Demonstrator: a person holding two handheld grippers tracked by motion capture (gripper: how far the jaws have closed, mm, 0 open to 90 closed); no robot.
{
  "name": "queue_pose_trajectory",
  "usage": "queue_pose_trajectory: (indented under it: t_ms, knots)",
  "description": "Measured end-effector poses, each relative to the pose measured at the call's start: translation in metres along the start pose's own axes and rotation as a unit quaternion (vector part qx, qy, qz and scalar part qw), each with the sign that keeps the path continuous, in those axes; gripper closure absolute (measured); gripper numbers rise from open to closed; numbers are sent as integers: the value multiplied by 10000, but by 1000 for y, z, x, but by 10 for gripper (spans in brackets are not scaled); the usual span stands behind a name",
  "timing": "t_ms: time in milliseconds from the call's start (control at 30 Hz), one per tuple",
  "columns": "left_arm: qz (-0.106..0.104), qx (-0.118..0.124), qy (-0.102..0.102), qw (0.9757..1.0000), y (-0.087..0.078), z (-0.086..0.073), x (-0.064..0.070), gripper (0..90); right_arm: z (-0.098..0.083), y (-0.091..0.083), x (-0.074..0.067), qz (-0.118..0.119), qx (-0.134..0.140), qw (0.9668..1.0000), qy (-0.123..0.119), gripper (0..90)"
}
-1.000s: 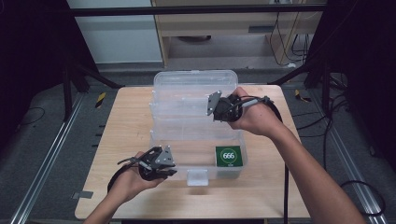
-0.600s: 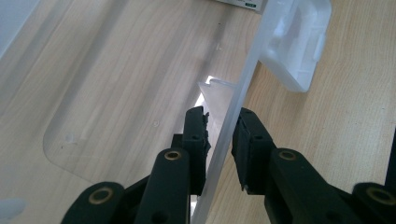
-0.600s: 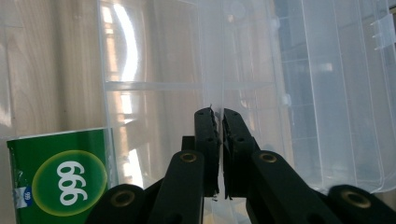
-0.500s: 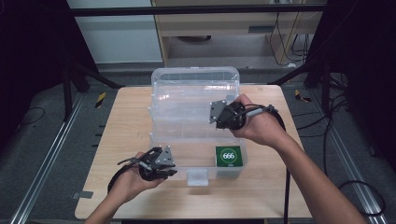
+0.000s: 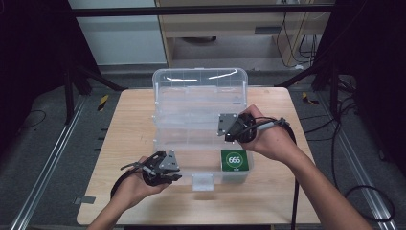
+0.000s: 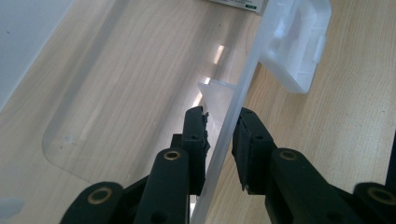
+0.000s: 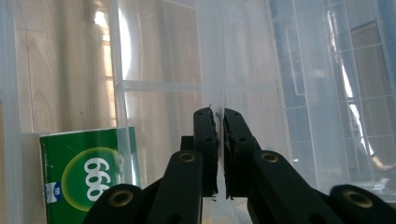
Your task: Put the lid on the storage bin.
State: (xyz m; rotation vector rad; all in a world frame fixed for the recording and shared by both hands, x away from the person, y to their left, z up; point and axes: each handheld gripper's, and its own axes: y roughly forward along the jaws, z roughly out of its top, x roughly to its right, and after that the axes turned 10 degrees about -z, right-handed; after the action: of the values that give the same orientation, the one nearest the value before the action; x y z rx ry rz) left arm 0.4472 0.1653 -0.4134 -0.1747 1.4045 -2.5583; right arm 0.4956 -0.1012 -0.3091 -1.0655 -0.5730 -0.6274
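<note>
Left gripper point(image 5: 173, 168) at the near left edge of the clear plastic box point(image 5: 198, 96), jaws pinching its front wall. Box open in the middle of the tabletop point(image 5: 119, 124), white latch point(image 5: 202, 182) at the front. Green pack marked 666 point(image 5: 234, 160) in the near right compartment. Right gripper point(image 5: 227, 128) over the box, jaws pressed together on a thin clear divider point(image 7: 219, 70).

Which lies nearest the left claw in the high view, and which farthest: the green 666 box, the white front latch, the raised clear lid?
1. White front latch, just right of the left claw.
2. Green 666 box, front-right compartment.
3. Raised clear lid, at the back.
</note>
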Motion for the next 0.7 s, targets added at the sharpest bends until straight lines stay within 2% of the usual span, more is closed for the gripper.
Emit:
queue_pose_trajectory:
  t_ms: [667,700]
  knots:
    - [12,65,-45,10000,1,-1,1,744,-6,-10,-16,26,148,9998,94,852]
    - [-8,119,-265,9996,1,-2,3,744,-7,-11,-17,33,173,9998,109,851]
